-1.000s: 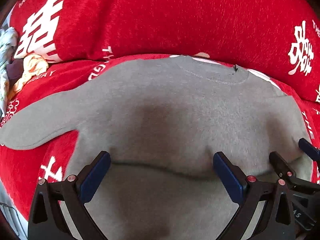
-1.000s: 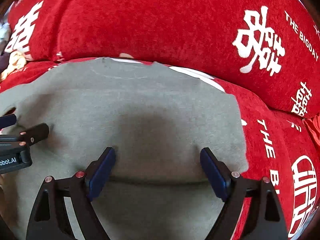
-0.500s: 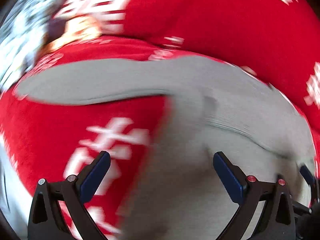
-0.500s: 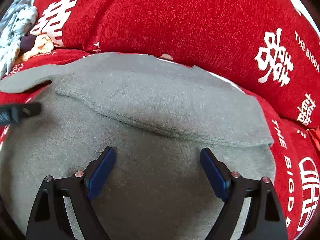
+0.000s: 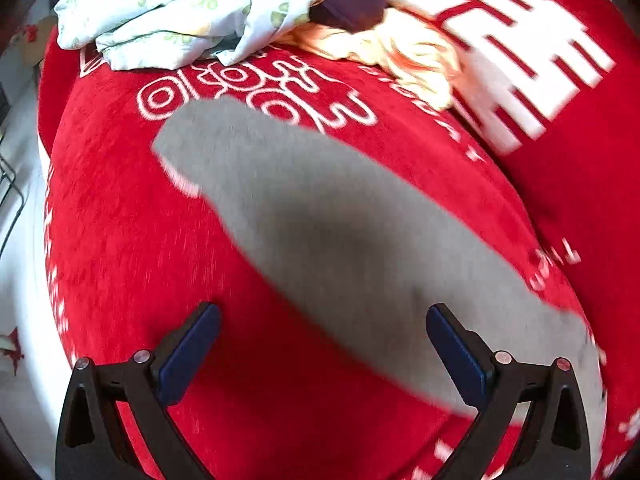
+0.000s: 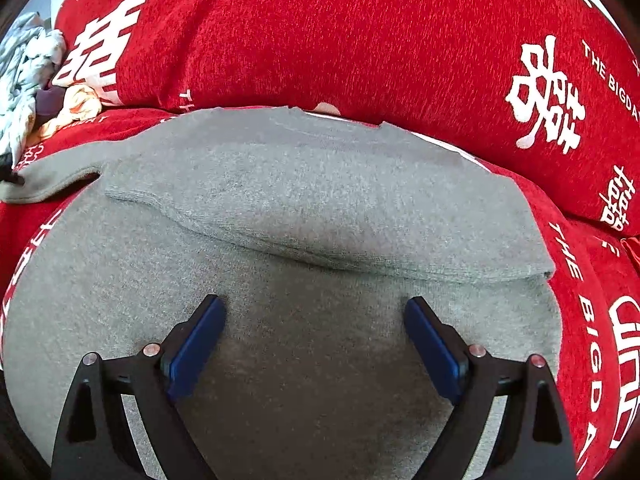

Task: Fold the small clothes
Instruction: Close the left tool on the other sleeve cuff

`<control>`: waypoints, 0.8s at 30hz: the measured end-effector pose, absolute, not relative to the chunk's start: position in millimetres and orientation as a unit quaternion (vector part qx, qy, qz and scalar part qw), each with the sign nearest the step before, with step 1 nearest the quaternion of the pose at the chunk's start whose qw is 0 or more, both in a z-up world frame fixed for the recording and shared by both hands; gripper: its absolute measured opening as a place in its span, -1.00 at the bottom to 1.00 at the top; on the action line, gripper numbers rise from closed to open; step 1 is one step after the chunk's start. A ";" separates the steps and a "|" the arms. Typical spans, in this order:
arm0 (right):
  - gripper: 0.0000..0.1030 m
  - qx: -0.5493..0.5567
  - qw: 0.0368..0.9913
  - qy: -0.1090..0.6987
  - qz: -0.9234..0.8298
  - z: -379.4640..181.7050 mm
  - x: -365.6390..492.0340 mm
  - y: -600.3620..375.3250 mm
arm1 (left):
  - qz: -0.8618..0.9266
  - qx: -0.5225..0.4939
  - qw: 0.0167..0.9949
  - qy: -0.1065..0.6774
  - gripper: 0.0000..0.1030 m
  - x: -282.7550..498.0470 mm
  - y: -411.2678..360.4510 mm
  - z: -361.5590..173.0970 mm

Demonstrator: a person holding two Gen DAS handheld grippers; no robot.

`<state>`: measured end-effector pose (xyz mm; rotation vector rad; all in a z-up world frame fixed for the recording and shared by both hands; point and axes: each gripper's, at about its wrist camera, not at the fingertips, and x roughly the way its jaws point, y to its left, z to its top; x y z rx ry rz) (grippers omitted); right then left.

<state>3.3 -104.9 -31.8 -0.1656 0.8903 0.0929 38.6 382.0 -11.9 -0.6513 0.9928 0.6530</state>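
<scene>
A grey sweater (image 6: 320,208) lies flat on a red sofa seat, its right sleeve folded across the chest. The left sleeve (image 5: 320,220) stretches out over the red cover toward the sofa's left end; it is blurred in the left wrist view. My left gripper (image 5: 322,344) is open just above that sleeve, nothing between its blue pads. Over the sweater's lower body my right gripper (image 6: 316,340) is open and holds nothing. A dark tip of the left gripper (image 6: 10,176) shows at the sleeve's end in the right wrist view.
A pile of other clothes, pale blue printed fabric (image 5: 180,12), a dark purple piece (image 5: 352,0) and a yellow piece (image 5: 400,48), sits at the sofa's left end. The red backrest (image 6: 360,40) with white lettering rises behind. The seat's left edge (image 5: 48,240) drops to a pale floor.
The left gripper swung left from the sweater's body to the outstretched left sleeve. The right sleeve now lies folded across the chest. The right gripper drew back slightly.
</scene>
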 end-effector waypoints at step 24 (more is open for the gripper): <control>0.81 -0.186 0.878 0.428 0.105 -0.8 106.3 60.7 | 0.287 -0.410 0.810 0.307 -0.77 9.9 443.0 -4.5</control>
